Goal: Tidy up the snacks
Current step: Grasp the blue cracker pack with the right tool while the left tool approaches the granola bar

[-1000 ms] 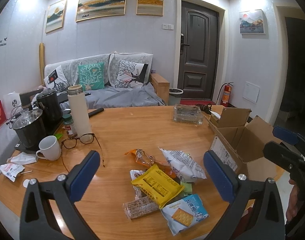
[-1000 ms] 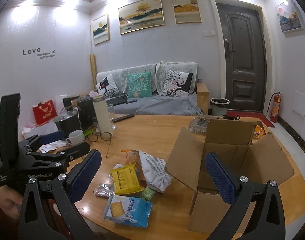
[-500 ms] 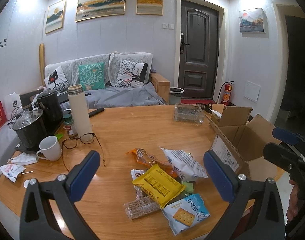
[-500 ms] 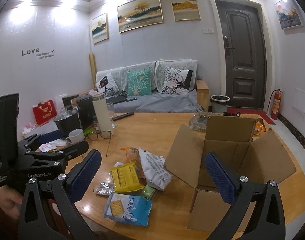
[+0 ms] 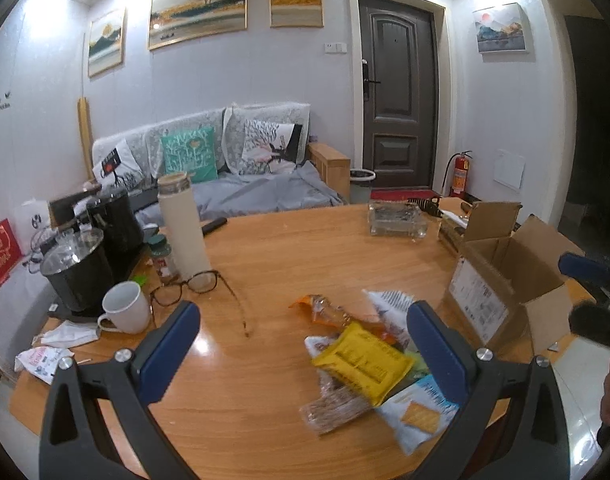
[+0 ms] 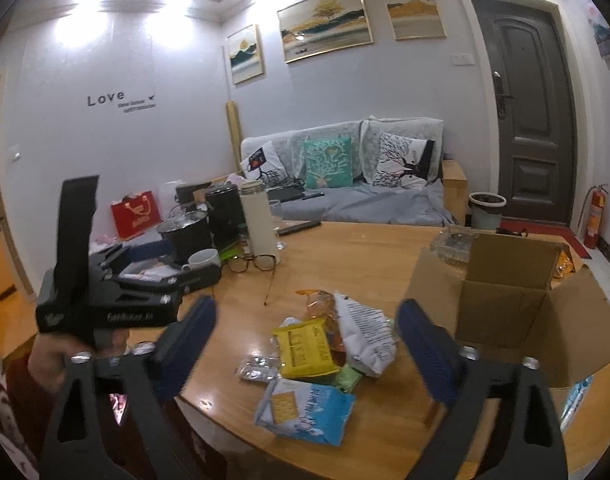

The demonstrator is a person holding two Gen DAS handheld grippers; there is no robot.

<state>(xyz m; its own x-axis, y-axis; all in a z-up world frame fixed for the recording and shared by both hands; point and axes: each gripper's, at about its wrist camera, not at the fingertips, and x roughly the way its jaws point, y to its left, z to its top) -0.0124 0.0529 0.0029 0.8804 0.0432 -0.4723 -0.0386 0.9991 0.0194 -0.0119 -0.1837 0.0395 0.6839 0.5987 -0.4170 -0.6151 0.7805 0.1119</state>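
Observation:
A heap of snack packets lies on the round wooden table (image 5: 289, 252): a yellow packet (image 5: 361, 362) (image 6: 305, 348), a blue cracker packet (image 5: 419, 410) (image 6: 305, 404), a white bag (image 5: 389, 306) (image 6: 363, 330) and an orange-ended clear packet (image 5: 325, 308). An open cardboard box (image 5: 509, 280) (image 6: 517, 300) stands to their right. My left gripper (image 5: 301, 320) hovers open over the table just left of the heap, holding nothing. My right gripper (image 6: 307, 312) hangs above the heap with its jaws closing and nothing pressed between them.
Spectacles (image 5: 193, 284), a white mug (image 5: 125, 308), a tall cream flask (image 5: 183, 224) and dark kettles (image 5: 77, 276) crowd the table's left side. A glass ashtray (image 5: 399, 220) sits at the back. Crumpled tissues (image 5: 65, 334) lie at the front left edge.
The right gripper's jaws have narrowed and its view has swung left, so the box sits further right. The left gripper has shifted left, away from the snack heap.

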